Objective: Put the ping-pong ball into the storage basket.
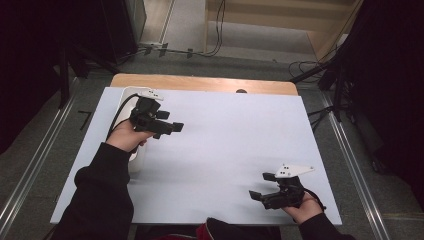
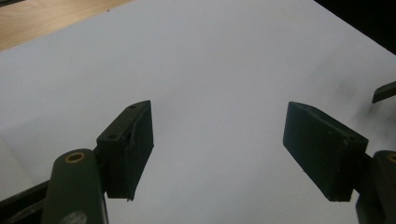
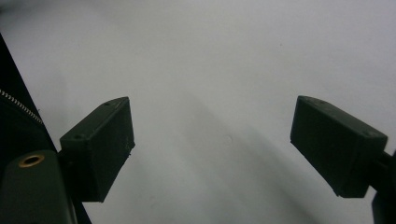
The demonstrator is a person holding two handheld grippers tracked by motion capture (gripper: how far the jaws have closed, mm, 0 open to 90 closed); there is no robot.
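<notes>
High view: a person in dark sleeves holds two grippers over a white sheet [image 1: 225, 135] covering a wooden tabletop [image 1: 200, 82]. The left gripper [image 1: 170, 127] hovers at the upper left of the frame, above a white rounded object [image 1: 131, 92] at the sheet's left edge; what that object is cannot be told. The right gripper [image 1: 260, 192] sits at the lower right, well apart. Both pairs of jaws stand wide with nothing between them. No handling looks begun; the white object is the nearest thing, and everything seems left to do.
</notes>
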